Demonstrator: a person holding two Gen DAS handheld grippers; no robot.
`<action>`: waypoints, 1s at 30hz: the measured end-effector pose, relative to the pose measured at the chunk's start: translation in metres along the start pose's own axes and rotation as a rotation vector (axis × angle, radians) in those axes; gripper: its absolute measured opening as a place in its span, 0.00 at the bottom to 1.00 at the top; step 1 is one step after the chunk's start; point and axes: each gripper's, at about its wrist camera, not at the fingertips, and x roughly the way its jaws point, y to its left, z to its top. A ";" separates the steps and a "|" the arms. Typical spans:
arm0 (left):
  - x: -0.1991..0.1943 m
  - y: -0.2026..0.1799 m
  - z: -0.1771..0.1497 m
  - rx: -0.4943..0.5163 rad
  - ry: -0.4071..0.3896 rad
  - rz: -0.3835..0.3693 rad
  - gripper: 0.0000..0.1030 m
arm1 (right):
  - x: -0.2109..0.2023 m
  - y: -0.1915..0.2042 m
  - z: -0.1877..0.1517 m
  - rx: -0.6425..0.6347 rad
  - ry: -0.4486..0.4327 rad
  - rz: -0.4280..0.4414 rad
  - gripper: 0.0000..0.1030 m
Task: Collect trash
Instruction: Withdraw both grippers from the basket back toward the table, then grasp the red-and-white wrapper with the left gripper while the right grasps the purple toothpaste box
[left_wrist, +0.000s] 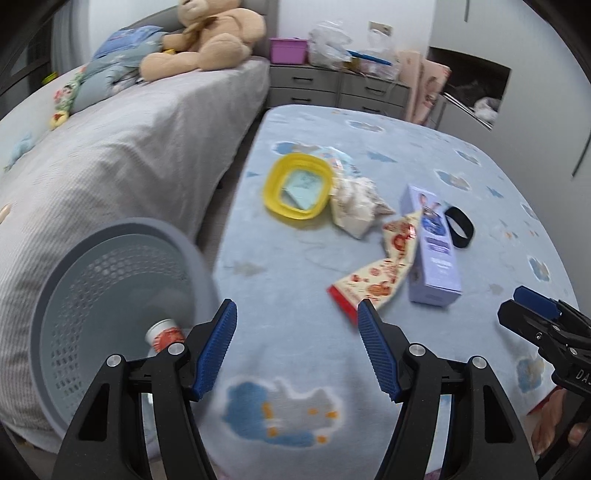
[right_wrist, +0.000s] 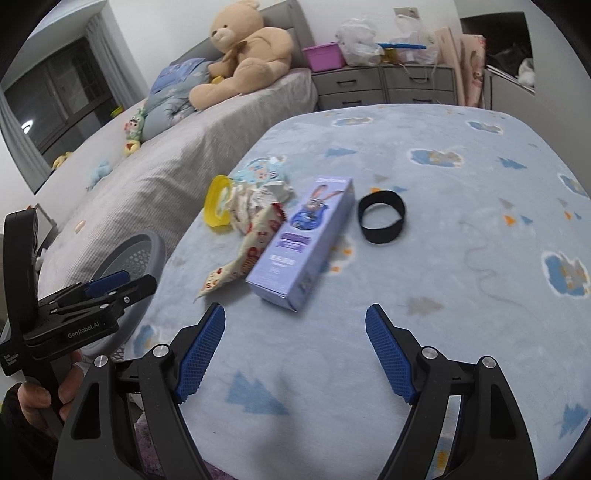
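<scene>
Trash lies on a light blue blanket (left_wrist: 288, 354): a purple carton (left_wrist: 432, 243) (right_wrist: 306, 236), a red-and-cream snack wrapper (left_wrist: 384, 266) (right_wrist: 251, 251), crumpled white paper (left_wrist: 354, 206) (right_wrist: 255, 199), a yellow ring-shaped lid (left_wrist: 297, 192) (right_wrist: 216, 203) and a black band (left_wrist: 458, 227) (right_wrist: 382, 216). A grey perforated basket (left_wrist: 110, 258) (right_wrist: 147, 243) stands at the left with a small red-and-white cup (left_wrist: 164, 332) inside. My left gripper (left_wrist: 297, 306) (right_wrist: 122, 280) is open and empty, just short of the wrapper. Near the carton's end, my right gripper (right_wrist: 295, 310) (left_wrist: 532, 299) hangs open and empty.
A grey bed (left_wrist: 129, 155) with a teddy bear (left_wrist: 210, 37) runs along the left, behind the basket. Grey drawers (left_wrist: 332, 85) with bags and a purple tub (left_wrist: 288, 50) stand at the back. A hand (right_wrist: 40, 398) holds the left gripper's handle.
</scene>
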 end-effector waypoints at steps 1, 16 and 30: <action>0.003 -0.005 0.001 0.017 0.005 -0.012 0.63 | -0.001 -0.003 0.000 0.006 -0.001 -0.004 0.75; 0.057 -0.053 0.011 0.150 0.084 -0.069 0.63 | 0.001 -0.032 -0.004 0.067 0.004 -0.014 0.75; 0.080 -0.060 0.025 0.196 0.063 -0.105 0.63 | 0.006 -0.047 -0.005 0.096 0.017 -0.020 0.75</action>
